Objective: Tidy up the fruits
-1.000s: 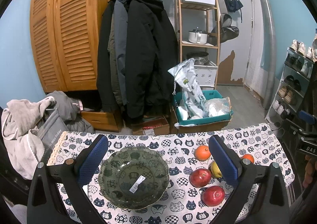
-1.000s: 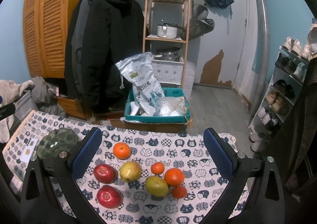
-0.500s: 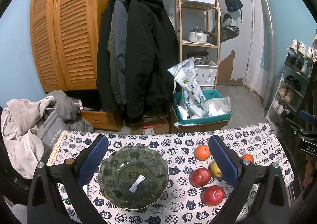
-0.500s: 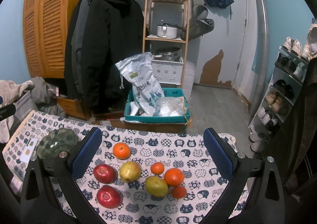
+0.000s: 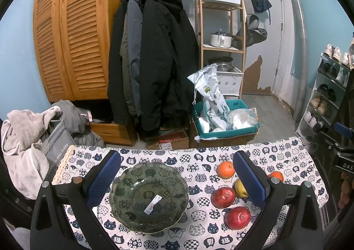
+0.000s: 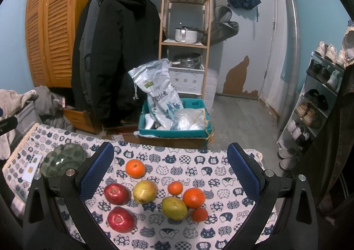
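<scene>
Below the left gripper [image 5: 177, 180], spread wide and holding nothing, sits the green glass bowl [image 5: 148, 197] (a white label lies inside it) on the cat-print tablecloth [image 6: 199, 161]. Likewise the right gripper [image 6: 170, 174] gapes empty above the fruit: two red apples [image 6: 116, 193], two yellow-green pears [image 6: 145, 191], and four oranges [image 6: 135, 168] clustered near one another, well apart from the bowl.

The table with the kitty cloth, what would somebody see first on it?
Probably the bright fruit bunched together on the cat-print cloth: two red apples, yellow-green pears and small oranges. Next, the empty green glass bowl to their left, with a white sticker in it. Both grippers, left and right, hover open above them.
</scene>
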